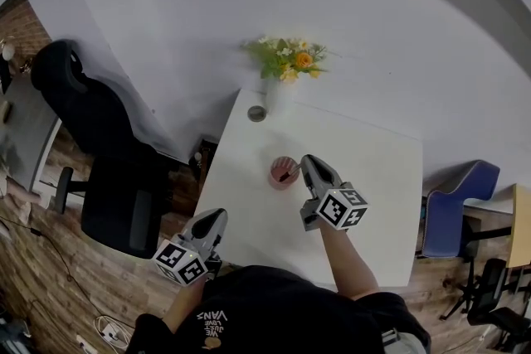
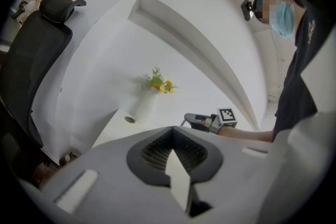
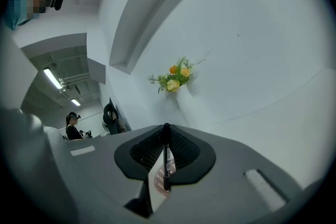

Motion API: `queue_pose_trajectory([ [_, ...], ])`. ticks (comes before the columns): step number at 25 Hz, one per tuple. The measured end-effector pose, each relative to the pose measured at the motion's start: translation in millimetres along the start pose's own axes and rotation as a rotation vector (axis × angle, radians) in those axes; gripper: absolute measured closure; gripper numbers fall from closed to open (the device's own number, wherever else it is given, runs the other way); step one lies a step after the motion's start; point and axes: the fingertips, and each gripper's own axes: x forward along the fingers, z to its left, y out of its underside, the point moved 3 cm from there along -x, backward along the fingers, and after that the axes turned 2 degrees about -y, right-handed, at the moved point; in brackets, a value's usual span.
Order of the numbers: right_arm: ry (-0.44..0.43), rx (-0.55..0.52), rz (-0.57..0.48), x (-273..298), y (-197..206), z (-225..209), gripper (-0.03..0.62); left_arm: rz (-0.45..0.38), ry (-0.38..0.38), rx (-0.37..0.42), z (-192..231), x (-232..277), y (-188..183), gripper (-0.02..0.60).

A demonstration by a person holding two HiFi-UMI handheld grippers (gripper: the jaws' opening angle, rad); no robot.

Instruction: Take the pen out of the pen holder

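Two grippers logged. Right gripper [image 1: 305, 163] clamped on pen [image 3: 166, 157], upright between its jaws, lower end over the pink pen holder [image 1: 283, 173] at its 9 o'clock. Left gripper [image 1: 216, 217] closed, empty, at 7 o'clock of the table [image 1: 373, 178]. Risk: narrow pinch; pen may pivot, snag the rim, tip the holder.

pen holder [image 1: 283, 172] on table [image 1: 369, 178] centre | vase [image 1: 277, 98] behind it at far edge | chair [image 1: 91, 128] left of table
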Motion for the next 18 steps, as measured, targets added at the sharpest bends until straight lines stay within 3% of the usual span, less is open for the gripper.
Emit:
queue_pose_trajectory([
  [10, -0.043, 0.012, -0.062, -37.2, -28.4, 6.6, 0.563, 0.007, 0.045, 0.006, -24.0, 14.9, 8.4, 0.529],
  [18, -0.030, 0.016, -0.073, -74.0, -32.9, -3.7, 0.563, -0.013, 0.032, 0.028, -37.2, 23.1, 6.2, 0.529],
])
